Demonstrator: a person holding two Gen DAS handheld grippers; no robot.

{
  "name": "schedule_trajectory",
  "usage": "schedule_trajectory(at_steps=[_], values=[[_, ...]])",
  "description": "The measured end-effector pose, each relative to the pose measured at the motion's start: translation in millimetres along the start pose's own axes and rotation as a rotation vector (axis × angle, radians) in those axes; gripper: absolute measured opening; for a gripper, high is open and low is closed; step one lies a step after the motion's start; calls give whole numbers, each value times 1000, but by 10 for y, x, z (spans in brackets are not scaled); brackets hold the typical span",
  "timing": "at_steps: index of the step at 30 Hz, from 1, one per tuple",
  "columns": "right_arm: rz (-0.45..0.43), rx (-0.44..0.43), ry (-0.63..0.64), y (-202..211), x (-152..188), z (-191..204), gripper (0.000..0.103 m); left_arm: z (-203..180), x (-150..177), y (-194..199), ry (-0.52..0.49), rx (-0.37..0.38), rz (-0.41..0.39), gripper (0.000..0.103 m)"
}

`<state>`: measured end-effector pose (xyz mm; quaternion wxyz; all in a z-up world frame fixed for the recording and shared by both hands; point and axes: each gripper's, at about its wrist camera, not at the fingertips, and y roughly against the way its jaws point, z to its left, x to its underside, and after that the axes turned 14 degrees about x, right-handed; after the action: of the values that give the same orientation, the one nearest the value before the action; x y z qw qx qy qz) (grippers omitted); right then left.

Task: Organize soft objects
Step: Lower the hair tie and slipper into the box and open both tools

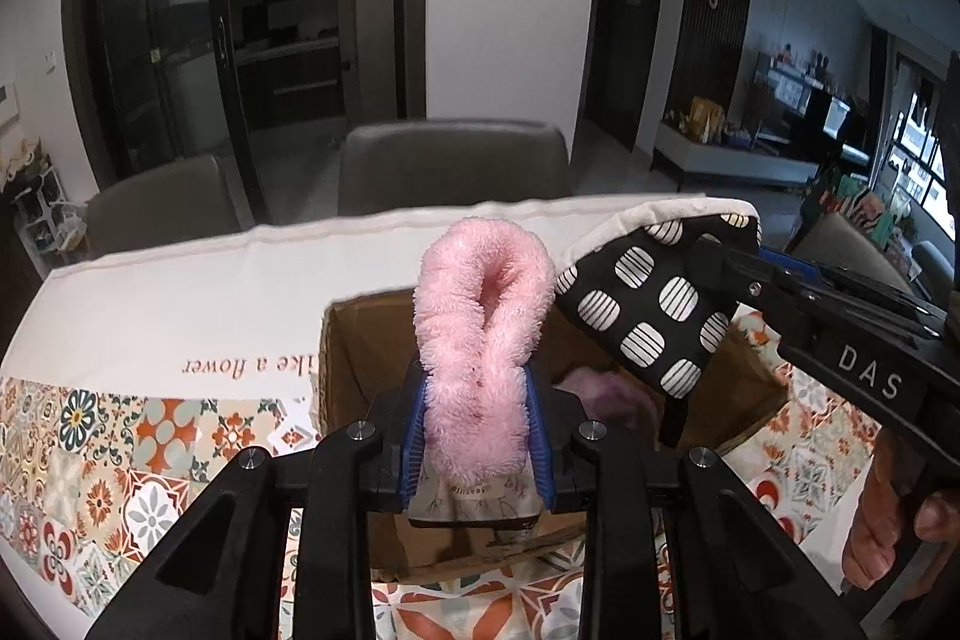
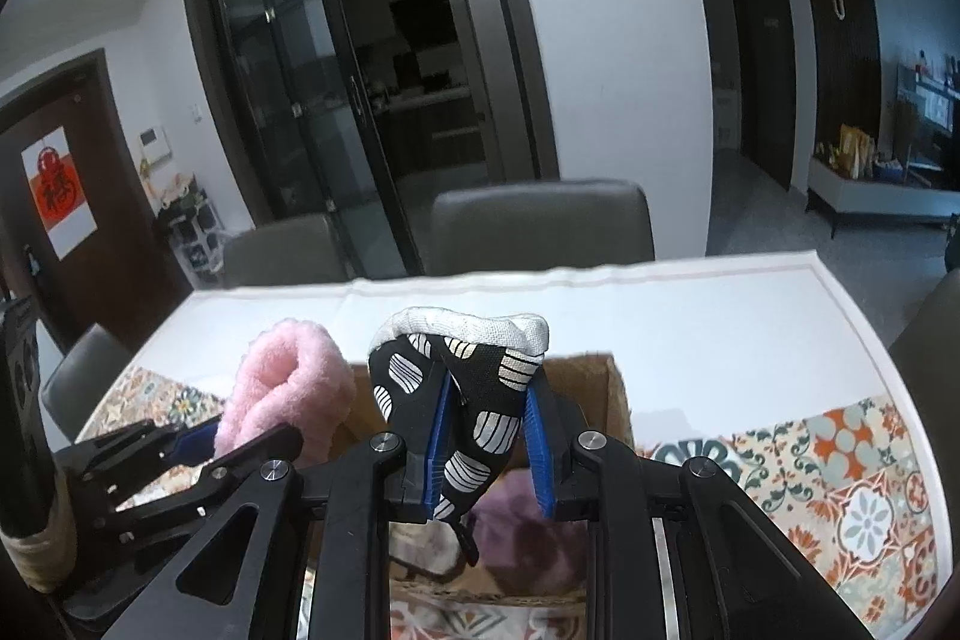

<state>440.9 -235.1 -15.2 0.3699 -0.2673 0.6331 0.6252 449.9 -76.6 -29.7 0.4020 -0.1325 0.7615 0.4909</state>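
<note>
Currently your left gripper (image 1: 477, 436) is clamped on a fluffy pink towelling loop (image 1: 483, 334), holding it upright over the open brown cardboard box (image 1: 348, 358). Your right gripper (image 2: 489, 451) is clamped on a black oven mitt with white striped spots and a cream lining (image 2: 474, 388), also held above the box, just beside the pink loop. Inside the box lies a soft mauve plush item (image 2: 528, 532). Under the box is a patterned tile-print tablecloth (image 1: 120, 436).

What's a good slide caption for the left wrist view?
Left gripper holds a pink fluffy slipper above the cardboard box, beside the right gripper's spotted slipper.
</note>
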Motion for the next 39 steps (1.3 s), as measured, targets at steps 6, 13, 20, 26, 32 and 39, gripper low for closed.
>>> schedule_trajectory(at_steps=[6,13,20,26,32,39], values=[[81,17,13,-235,135,-5,25,50,108,-235,32,7,76,30],[155,35,35,-413,247,-13,28,53,172,-315,34,-13,101,45],[166,49,24,-413,264,-62,47,56,136,-210,22,-36,67,56],[140,60,0,-243,224,-102,51,0,120,25,15,-42,9,57],[109,41,-10,23,183,-82,51,-51,102,317,3,-52,-42,57],[50,31,-4,358,115,-10,51,-131,108,662,-15,-75,-75,57]])
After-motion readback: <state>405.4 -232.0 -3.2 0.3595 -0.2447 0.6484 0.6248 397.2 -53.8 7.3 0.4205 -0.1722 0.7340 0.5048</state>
